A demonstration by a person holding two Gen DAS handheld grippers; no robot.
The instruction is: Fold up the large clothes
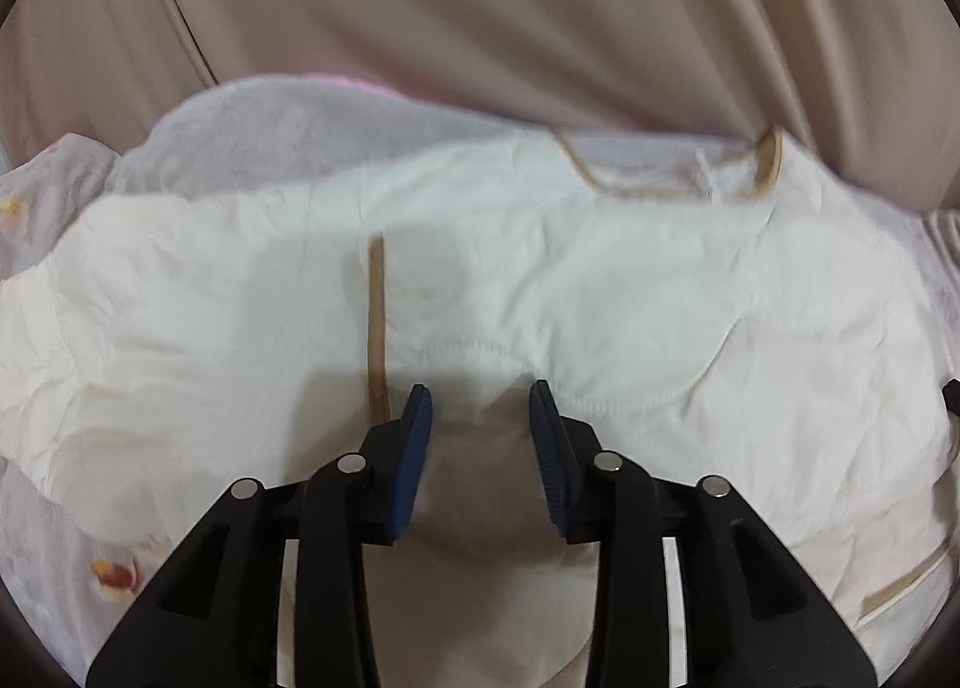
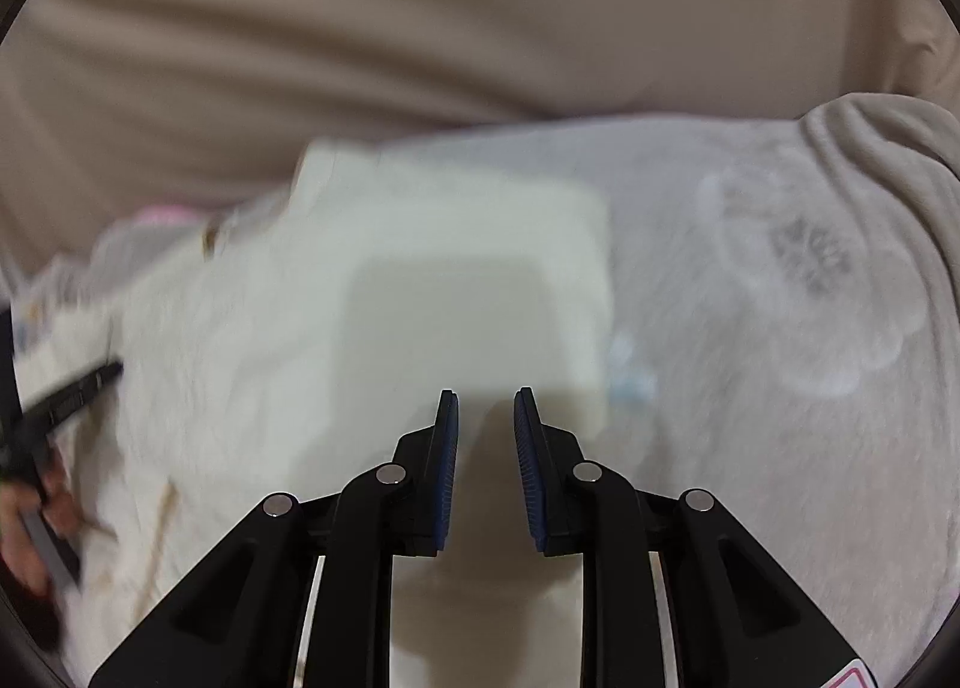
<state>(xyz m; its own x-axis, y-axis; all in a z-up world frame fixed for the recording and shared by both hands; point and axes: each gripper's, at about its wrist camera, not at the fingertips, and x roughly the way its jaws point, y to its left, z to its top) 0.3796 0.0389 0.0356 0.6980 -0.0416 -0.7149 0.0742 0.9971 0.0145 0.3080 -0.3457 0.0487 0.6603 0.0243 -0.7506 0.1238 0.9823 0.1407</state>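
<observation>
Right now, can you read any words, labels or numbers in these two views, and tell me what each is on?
Dark print on the pale sheet: blurred, unreadable.
Red-edged sticker by the right gripper: cut off, no text legible.
White garment: no text visible.

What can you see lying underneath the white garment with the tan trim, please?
Under the white garment a pale printed sheet shows at its edges, with small orange-red motifs. A pink strip peeks out behind. Anything directly beneath the garment is covered.

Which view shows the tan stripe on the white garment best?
Left wrist: the tan stripe runs sharp and straight down the white garment toward the open left tool. Right wrist is motion-blurred; only faint tan streaks show at its left edge.
</observation>
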